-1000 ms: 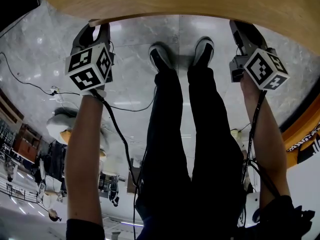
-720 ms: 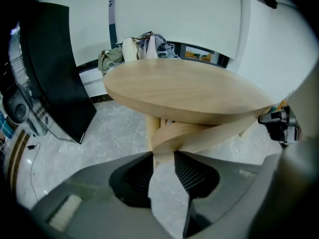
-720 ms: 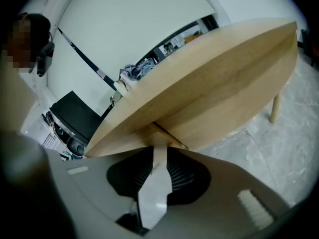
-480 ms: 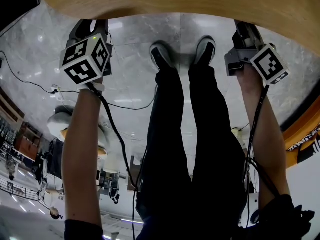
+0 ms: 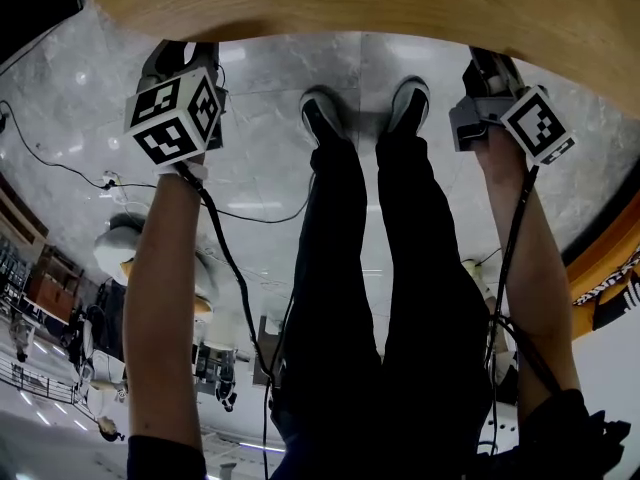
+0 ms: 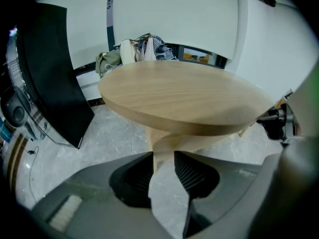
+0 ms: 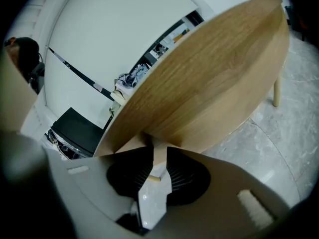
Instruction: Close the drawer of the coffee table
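right gripper point(image 7: 158, 154), just closed, pinches the drawer's wooden edge point(image 7: 157, 162) while the left gripper point(image 6: 163, 169) hangs spread and empty; a one-sided push could skew and jam the drawer.

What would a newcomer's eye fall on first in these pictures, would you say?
The round wooden tabletop fills both gripper views. In the head view, the person's black-trousered legs run down the middle between the left tool and the right tool, whose jaws have just been closing on a thin wooden strip.
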`<action>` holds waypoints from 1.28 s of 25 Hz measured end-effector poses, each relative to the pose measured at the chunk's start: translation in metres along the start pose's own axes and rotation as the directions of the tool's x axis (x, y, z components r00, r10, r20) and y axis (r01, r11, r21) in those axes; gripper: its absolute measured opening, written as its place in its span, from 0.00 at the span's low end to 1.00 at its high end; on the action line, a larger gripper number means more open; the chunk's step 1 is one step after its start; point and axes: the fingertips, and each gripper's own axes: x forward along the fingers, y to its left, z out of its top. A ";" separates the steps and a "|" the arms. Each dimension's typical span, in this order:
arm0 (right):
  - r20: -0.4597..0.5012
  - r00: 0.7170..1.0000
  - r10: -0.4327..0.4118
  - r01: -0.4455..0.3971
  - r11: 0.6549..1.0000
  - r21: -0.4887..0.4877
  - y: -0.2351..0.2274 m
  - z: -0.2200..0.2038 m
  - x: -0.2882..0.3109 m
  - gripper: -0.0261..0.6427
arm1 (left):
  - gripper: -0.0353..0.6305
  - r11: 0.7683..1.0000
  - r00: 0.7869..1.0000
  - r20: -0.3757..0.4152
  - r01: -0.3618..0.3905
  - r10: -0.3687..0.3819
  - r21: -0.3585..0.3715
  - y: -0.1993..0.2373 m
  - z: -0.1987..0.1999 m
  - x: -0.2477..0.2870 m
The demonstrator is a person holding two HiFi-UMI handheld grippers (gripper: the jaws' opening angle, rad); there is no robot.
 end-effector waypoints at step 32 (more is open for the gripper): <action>-0.068 0.993 0.094 -0.113 0.929 -0.353 0.296 0.070 -0.173 0.11 | 0.26 0.968 0.890 0.392 0.252 -0.234 0.007 -0.143 0.188 -0.331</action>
